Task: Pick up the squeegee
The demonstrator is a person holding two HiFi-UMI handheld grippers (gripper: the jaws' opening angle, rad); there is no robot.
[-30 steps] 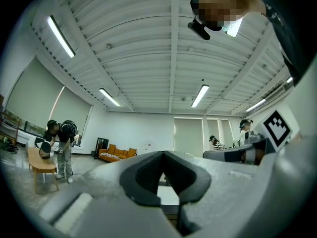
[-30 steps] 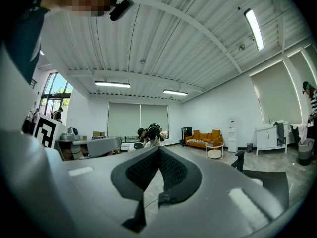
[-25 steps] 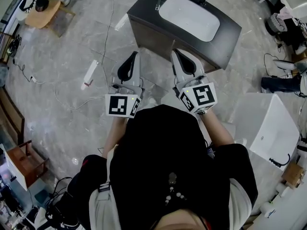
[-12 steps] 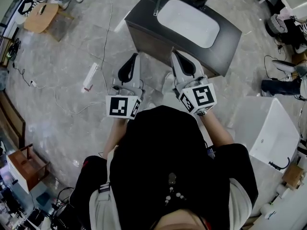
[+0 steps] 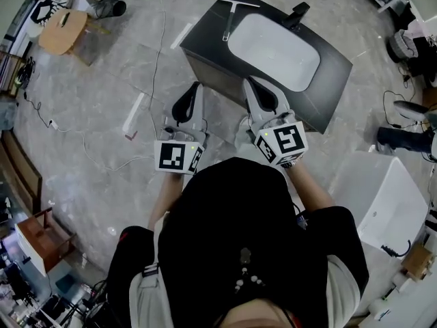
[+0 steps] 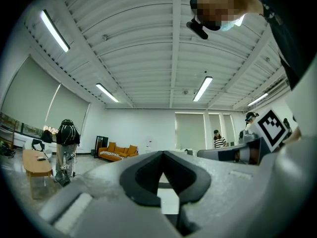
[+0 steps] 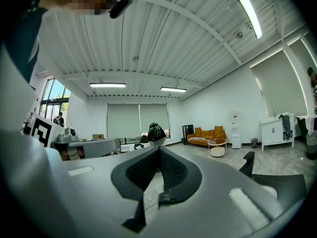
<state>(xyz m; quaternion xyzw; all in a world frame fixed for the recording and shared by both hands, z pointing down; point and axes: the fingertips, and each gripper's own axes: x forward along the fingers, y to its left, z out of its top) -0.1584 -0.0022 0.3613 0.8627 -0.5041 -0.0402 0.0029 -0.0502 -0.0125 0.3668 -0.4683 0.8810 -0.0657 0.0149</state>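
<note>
The squeegee (image 5: 231,16) lies on the far left part of a dark vanity top (image 5: 328,67), beside the white sink basin (image 5: 274,42); its pale blade bar points away and its handle toward me. Both grippers are held level in front of my body, short of the vanity's near edge. My left gripper (image 5: 196,87) is shut and empty, its black pads meeting at the tip (image 6: 162,153). My right gripper (image 5: 249,80) is likewise shut with nothing in it (image 7: 159,150). The squeegee shows in neither gripper view.
A black faucet (image 5: 296,12) stands at the basin's far side. On the grey floor lie a white power strip (image 5: 134,112) and thin cables. A white tub (image 5: 382,197) sits at the right, a round wooden table (image 5: 63,29) at the upper left, and a wooden stool (image 5: 41,241) at the lower left.
Both grippers and my body have moved forward toward the vanity. The vanity sits lower in the head view and the whole squeegee now shows. Both stay shut.
</note>
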